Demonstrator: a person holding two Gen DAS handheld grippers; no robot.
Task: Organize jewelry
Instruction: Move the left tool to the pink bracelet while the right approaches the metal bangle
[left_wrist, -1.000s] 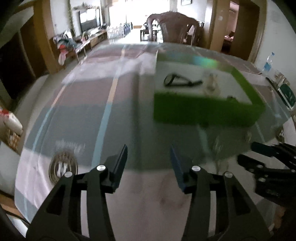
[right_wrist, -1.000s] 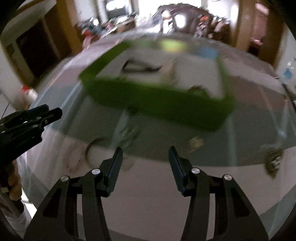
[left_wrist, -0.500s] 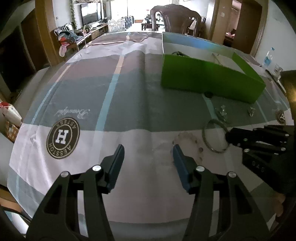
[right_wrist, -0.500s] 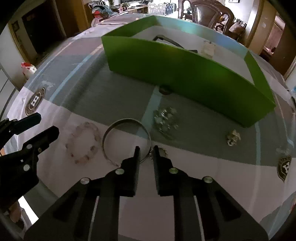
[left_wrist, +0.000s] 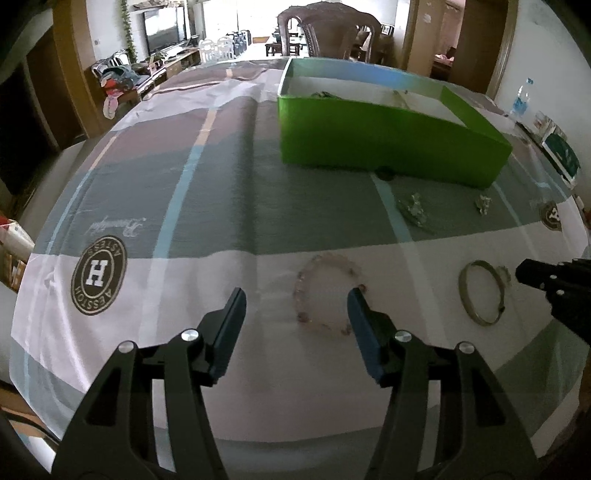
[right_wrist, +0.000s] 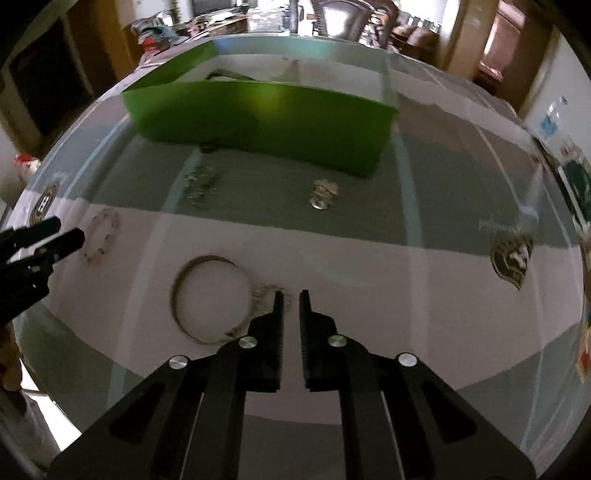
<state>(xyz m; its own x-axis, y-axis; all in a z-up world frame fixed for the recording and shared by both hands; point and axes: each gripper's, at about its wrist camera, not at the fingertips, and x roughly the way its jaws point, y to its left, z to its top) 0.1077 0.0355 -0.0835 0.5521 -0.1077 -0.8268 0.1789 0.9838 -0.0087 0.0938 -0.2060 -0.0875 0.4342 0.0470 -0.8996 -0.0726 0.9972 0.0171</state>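
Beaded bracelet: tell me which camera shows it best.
The left wrist view. The beaded bracelet lies sharp and near centre on the white cloth, between the open fingers of the left hand-held gripper. In the right wrist view the bracelet is small, blurred and far left, beside the left hand-held gripper's tips.

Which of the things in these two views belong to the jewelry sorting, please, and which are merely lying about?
Part of the job:
green box
beaded bracelet
metal bangle
silver chain cluster
small silver piece
left gripper, open
right gripper, nearly closed, empty

Just lying about:
water bottle
wooden chair
television
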